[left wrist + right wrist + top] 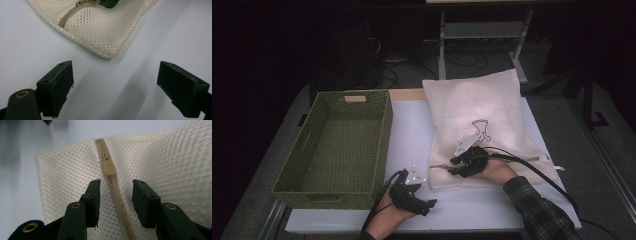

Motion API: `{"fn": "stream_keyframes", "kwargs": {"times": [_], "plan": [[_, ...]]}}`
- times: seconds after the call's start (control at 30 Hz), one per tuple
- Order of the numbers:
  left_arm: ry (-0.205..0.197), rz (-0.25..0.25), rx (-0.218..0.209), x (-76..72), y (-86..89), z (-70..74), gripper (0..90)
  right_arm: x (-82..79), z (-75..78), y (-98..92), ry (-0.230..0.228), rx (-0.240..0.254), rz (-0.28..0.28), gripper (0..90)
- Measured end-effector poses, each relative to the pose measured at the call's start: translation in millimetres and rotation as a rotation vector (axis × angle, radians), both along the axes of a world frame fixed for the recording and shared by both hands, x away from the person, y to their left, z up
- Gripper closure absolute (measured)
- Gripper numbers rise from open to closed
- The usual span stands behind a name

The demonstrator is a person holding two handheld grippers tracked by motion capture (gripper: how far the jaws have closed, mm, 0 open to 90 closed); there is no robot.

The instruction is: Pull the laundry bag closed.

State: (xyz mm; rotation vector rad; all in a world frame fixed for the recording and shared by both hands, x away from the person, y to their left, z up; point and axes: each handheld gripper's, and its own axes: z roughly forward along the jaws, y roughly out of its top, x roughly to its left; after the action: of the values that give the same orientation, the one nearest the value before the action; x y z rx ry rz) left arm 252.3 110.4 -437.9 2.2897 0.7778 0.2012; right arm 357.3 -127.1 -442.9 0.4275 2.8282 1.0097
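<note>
High view: a green woven basket (337,145) stands on the left part of the white table (412,130), well apart from the work. Just right of its near corner the left gripper (428,204) rests low over the table in the person's left hand (387,212), pointing right toward the bag. Further right a cream mesh laundry bag (482,115) lies flat, its far end reaching past the table's back edge. The right gripper (453,166) sits on the bag's near left part, held by the right hand (497,172) in a plaid sleeve (537,210).

Left gripper view: its jaws stand wide apart over bare table, with nothing between them; the bag's corner (110,47) lies ahead, near but not touched.

Right gripper view: the jaws are parted, one on each side of the tan zipper (117,192); the pads do not press on it. The zipper pull (109,167) lies just beyond the fingertips, unheld, near the bag's edge
</note>
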Motion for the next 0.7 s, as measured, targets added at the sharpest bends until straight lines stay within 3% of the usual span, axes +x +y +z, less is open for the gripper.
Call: {"fn": "stream_keyframes", "kwargs": {"times": [0.13,0.27,0.4,0.57,0.7], "plan": [[0.000,0.001,0.004,1.0,0.6,-0.1,13.1,1.7,-0.7,-0.5,0.012,-0.001,-0.001,61.8],[-0.002,0.002,0.005,1.1,0.2,0.1,13.2,3.6,-1.6,-1.7,0.022,0.015,-0.025,77.7],[-0.002,0.000,0.008,1.2,-1.0,-0.3,13.2,3.2,-3.0,-2.2,0.014,0.028,-0.034,85.0],[-0.005,0.010,0.003,2.9,-1.7,1.7,13.2,-0.3,-2.9,-2.0,-0.014,0.033,-0.042,87.0],[-0.017,0.024,-0.017,6.8,-4.2,9.0,13.3,-2.3,6.3,-7.0,-0.027,0.056,-0.042,87.0]]}}
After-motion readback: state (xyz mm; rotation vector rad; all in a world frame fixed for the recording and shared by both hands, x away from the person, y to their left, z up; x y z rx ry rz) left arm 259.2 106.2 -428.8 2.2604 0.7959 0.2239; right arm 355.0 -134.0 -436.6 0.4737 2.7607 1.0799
